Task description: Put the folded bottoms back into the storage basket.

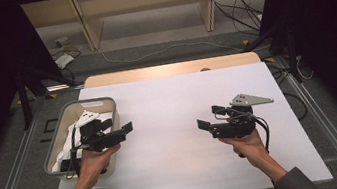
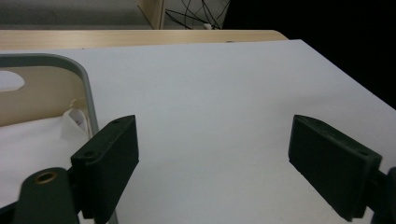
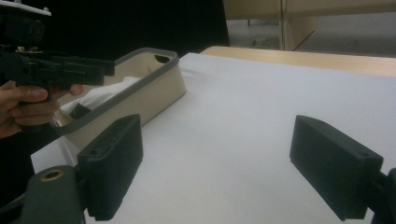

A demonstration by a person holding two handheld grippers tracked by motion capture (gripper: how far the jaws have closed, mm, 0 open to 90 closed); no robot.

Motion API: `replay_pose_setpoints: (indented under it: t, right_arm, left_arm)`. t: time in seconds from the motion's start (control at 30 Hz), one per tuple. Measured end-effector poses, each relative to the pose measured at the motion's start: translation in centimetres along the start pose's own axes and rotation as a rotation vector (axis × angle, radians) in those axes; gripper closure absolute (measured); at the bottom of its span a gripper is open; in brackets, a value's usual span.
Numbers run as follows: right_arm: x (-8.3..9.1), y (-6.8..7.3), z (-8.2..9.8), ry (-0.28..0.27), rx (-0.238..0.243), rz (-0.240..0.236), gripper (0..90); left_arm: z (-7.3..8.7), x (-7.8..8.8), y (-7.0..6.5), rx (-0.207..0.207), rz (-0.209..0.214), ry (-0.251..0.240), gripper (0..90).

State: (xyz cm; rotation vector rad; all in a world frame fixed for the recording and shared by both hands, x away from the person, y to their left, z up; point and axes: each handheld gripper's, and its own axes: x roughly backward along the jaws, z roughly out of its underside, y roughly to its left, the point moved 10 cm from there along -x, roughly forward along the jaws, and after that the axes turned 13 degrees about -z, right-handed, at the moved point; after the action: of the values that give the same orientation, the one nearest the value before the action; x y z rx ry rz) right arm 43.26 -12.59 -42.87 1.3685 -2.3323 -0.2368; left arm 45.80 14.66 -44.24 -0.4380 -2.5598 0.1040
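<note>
Fingers of left gripper (image 1: pixel 130 127) spread wide, empty, poised beside basket (image 1: pixel 62 121) rim. White cloth (image 1: pixel 63 155) lies inside basket, behind and left of them. Right gripper (image 1: pixel 200 123) fingers also apart, nothing between, over bare desk (image 1: pixel 168 104). Likely step: reaching for cloth. Next: swing left fingers into basket, pinch cloth.

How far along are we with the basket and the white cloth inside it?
Done so far: the white cloth lies inside the basket at the table's left edge, and nothing lies on the white tabletop.

In hand: nothing. The left gripper is beside the basket and the right gripper is over bare tabletop, both open and empty.

Left: I can't tell if more follows.
</note>
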Motion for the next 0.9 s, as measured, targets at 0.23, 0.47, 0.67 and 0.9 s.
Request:
replay_pose_setpoints:
  t: [0.23, 0.47, 0.67, 0.9]
  right_arm:
    - [0.3, 0.0, 0.0, -0.012, 0.007, 0.003, 18.0]
    - [0.5, 0.2, 0.3, -0.009, 0.019, 0.006, 18.0]
    - [0.9, 0.4, 0.3, -0.013, 0.035, 0.008, 18.0]
    - [1.3, 0.6, 0.5, -0.022, 0.042, 0.007, 18.0]
  left_arm:
    - [0.4, 0.3, -1.4, -0.022, 0.030, -0.021, 15.9]
    - [0.9, 0.6, -2.6, -0.068, 0.053, -0.054, 15.5]
    - [1.3, 1.1, -3.3, -0.079, 0.087, -0.075, 15.4]
    - [1.9, 1.4, -3.9, -0.095, 0.111, -0.098, 15.4]
